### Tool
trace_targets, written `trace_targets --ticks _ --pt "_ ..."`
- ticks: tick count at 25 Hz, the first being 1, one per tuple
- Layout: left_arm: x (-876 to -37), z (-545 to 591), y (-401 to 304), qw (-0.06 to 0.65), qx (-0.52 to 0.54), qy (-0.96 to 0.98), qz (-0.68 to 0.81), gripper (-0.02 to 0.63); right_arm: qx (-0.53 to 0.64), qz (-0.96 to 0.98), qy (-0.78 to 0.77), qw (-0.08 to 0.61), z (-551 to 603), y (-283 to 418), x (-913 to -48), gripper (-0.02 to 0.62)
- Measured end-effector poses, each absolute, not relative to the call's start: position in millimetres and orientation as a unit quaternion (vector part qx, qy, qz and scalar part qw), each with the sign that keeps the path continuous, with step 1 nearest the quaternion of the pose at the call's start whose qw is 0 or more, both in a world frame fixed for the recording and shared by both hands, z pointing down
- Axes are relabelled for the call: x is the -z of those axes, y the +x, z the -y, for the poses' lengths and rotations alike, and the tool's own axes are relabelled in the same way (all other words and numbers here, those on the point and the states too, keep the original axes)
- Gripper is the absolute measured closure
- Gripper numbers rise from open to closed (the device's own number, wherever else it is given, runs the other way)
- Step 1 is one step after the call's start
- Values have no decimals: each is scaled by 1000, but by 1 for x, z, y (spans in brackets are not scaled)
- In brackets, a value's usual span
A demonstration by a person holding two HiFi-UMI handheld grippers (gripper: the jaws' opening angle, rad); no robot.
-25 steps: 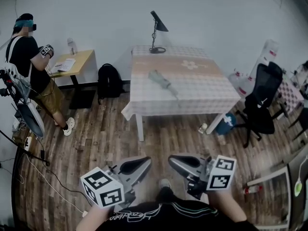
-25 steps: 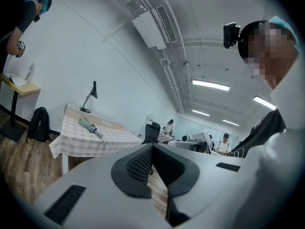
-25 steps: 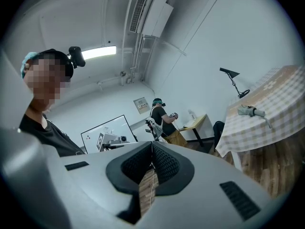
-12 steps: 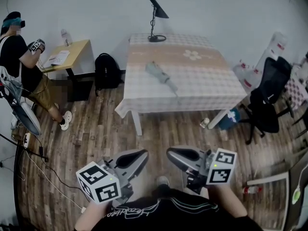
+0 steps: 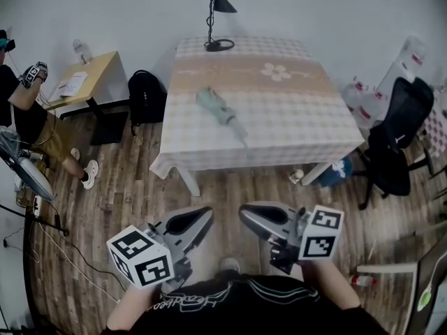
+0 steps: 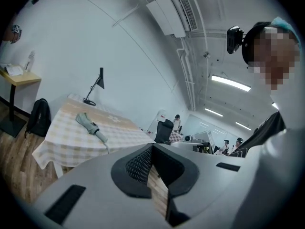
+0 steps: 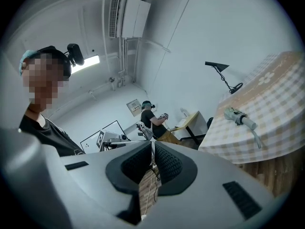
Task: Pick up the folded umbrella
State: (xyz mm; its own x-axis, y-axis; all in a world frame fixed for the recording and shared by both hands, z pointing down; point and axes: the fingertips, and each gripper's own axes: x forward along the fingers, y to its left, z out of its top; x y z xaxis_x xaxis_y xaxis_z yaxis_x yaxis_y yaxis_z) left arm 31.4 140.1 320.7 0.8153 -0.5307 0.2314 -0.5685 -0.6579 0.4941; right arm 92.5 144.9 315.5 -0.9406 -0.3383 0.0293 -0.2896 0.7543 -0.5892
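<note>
The folded grey-green umbrella (image 5: 216, 107) lies on the checked tablecloth of the table (image 5: 300, 117), toward its left side, handle pointing at the near edge. Both grippers hang low in front of my body, well short of the table and over the wooden floor. My left gripper (image 5: 201, 217) is shut with nothing in it, and so is my right gripper (image 5: 248, 213). The left gripper view has the umbrella (image 6: 89, 125) far off at left, beyond the shut left gripper (image 6: 152, 149). In the right gripper view the umbrella (image 7: 239, 117) lies at right, past the shut right gripper (image 7: 153, 147).
A black desk lamp (image 5: 213, 5) stands at the table's far edge. A black backpack (image 5: 143, 96) and a small wooden desk (image 5: 87, 82) are at left, with a person (image 5: 31, 110) beside it. A black office chair (image 5: 399, 142) stands right of the table.
I have moved closer to the table; it and the umbrella sit larger and lower in the head view. Both grippers stay shut and keep their places before my body.
</note>
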Motion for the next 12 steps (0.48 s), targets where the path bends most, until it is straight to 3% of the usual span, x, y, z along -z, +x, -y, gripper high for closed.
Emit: trace_targets --ticks 12 --pt "-335 -80 59 285 -47 905 312 609 313 -934 -172 29 -83 122 -333 581"
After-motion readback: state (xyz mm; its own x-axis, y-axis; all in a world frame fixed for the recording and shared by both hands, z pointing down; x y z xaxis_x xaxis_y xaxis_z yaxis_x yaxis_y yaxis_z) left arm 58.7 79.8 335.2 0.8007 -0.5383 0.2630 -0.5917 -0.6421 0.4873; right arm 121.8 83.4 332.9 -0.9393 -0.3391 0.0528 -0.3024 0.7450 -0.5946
